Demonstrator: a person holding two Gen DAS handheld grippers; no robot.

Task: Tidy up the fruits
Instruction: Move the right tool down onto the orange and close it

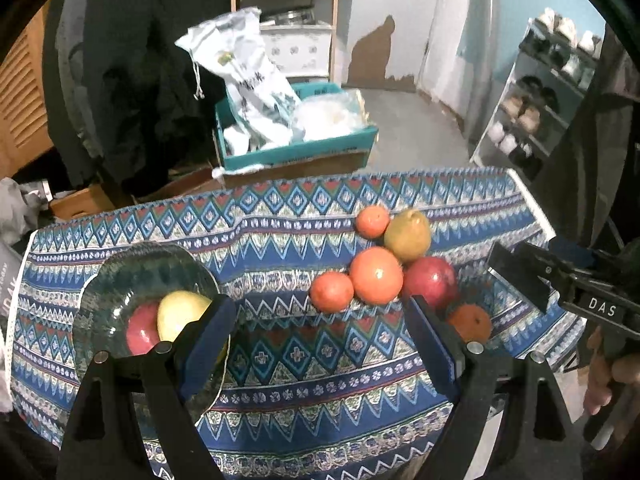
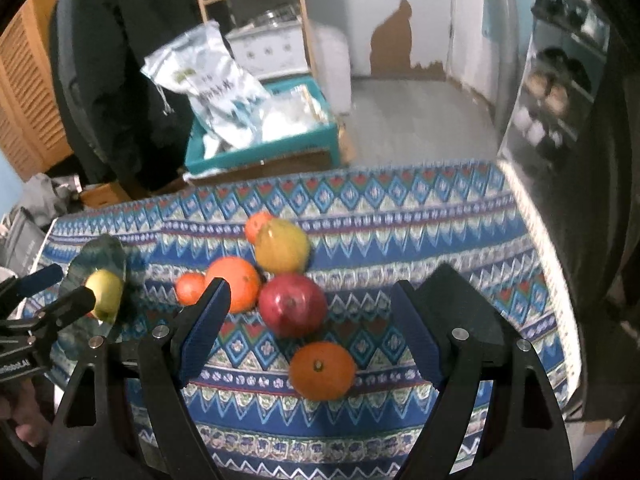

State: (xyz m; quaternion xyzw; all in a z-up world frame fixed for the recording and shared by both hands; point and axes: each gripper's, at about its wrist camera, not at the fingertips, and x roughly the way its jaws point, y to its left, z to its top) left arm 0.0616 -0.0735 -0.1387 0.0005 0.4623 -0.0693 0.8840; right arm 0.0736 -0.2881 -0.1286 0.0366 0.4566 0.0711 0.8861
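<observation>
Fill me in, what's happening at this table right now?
A person holds a gripper in each hand over a patterned tablecloth, sorting fruit. A glass bowl already holds a red apple and a yellow apple. Six fruits lie loose on the cloth. The right gripper has open jaws above the red apple and the nearest orange, gripping neither. The left gripper is open and empty beside the bowl.

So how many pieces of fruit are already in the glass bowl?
2: a yellow-green apple and a red apple beside it, both in the glass bowl at the cloth's left end. The left gripper's finger covers part of the bowl, so another could be hidden.
</observation>
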